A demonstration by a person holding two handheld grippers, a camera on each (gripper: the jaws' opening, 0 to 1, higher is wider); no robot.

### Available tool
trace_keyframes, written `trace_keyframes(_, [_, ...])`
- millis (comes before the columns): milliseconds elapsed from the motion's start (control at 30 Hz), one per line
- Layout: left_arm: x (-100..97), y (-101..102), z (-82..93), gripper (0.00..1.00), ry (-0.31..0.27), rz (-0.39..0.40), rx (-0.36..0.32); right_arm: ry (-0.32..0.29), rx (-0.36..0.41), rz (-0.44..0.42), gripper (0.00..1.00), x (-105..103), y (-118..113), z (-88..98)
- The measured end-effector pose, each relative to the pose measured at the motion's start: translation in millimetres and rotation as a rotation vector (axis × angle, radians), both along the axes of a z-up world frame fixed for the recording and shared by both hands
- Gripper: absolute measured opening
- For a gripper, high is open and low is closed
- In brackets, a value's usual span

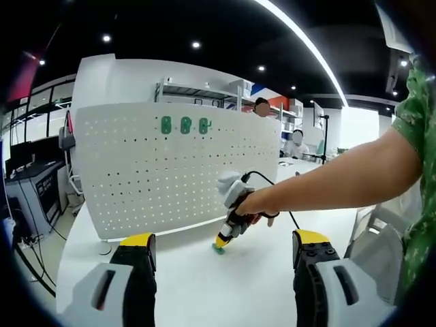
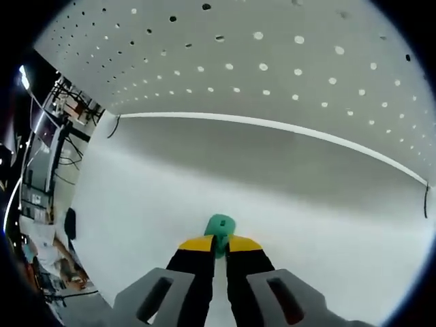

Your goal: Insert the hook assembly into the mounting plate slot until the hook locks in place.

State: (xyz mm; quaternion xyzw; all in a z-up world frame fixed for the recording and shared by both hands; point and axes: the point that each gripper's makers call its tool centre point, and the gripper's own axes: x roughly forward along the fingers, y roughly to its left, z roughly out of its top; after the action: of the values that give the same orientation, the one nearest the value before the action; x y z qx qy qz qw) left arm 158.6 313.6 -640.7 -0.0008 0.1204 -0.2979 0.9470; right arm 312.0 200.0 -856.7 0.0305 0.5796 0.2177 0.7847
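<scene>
A white pegboard mounting plate (image 1: pixel 170 170) stands upright on the white table (image 1: pixel 204 286), with three green hooks (image 1: pixel 185 125) fixed near its top. My left gripper (image 1: pixel 221 255) is open at the table's near side, nothing between its yellow-tipped jaws. My right gripper (image 1: pixel 223 242), held by a person's hand, points down at the table in front of the plate. In the right gripper view, the right gripper (image 2: pixel 219 245) is shut on a green hook (image 2: pixel 219 228) that rests at the table surface, below the pegboard (image 2: pixel 272 61).
A black cable (image 1: pixel 272 187) trails from the right gripper over the table. The person's bare arm (image 1: pixel 354 170) crosses from the right. Desks with equipment (image 1: pixel 30 184) stand left of the table, shelving (image 1: pixel 225 92) behind the plate. People sit in the background.
</scene>
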Motion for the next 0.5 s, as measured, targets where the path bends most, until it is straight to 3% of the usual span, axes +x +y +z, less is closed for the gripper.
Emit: trace_keyframes(500, [0.6, -2.9, -0.9, 0.84, 0.001, -0.006, 0.003, -0.058, 0.008, 0.026, 0.01, 2.2, -1.6, 6.8])
